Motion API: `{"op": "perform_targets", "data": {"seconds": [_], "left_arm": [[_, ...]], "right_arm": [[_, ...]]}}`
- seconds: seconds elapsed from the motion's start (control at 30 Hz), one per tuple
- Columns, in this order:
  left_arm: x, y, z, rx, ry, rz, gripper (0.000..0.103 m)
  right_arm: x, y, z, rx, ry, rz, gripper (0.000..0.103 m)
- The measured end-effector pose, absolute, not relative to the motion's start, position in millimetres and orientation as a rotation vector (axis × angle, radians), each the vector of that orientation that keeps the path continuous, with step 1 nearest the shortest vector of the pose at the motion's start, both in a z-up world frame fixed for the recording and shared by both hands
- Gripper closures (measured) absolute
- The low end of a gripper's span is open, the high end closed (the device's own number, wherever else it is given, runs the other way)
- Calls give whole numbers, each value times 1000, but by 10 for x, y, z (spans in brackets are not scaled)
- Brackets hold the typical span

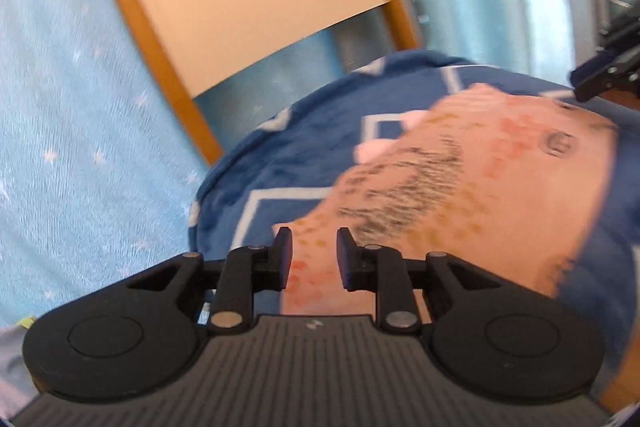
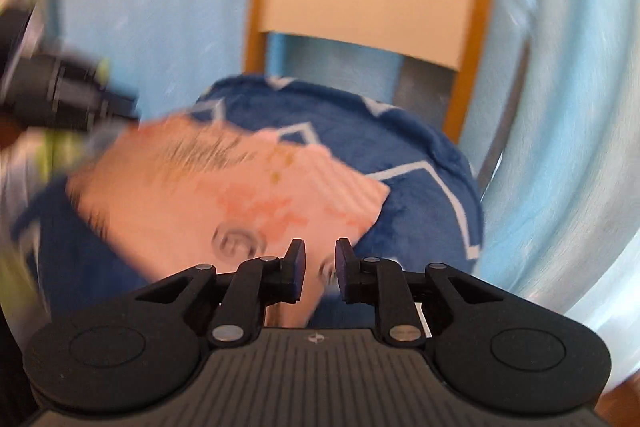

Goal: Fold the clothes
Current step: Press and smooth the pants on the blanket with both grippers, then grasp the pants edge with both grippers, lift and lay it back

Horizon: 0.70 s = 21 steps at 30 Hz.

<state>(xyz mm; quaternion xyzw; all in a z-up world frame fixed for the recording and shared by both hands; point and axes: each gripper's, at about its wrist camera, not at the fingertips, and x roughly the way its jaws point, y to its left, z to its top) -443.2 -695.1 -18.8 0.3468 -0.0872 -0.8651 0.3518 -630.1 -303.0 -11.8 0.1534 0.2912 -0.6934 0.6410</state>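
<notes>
We see the pink printed garment (image 1: 480,195) lying as a compact, seemingly folded rectangle on the blue blanket (image 1: 280,167), both grippers (image 1: 314,263) (image 2: 320,267) hovering released, grasping nothing; further folds may remain.

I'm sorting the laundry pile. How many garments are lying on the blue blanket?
1: a peach printed garment lies spread on the blue blanket, in front of both grippers. Others may lie hidden underneath.

Left gripper (image 1: 313,259): black fingers, silver pivot screws; ribbed grey body.
</notes>
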Motion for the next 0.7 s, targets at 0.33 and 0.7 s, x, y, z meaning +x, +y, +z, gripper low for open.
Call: {"op": "perform_targets", "data": {"seconds": [0.33,0.7], "left_arm": [[-4340,-6139,-738,1132,-745,-2238,73],[-4337,-6225,-874,1139,-772,-2154,92]], "right_arm": [[-5611,-2973,-687,-165,1193,-1438,67],[-5397,-2966,-758,-166,1280,-1459,96]]}}
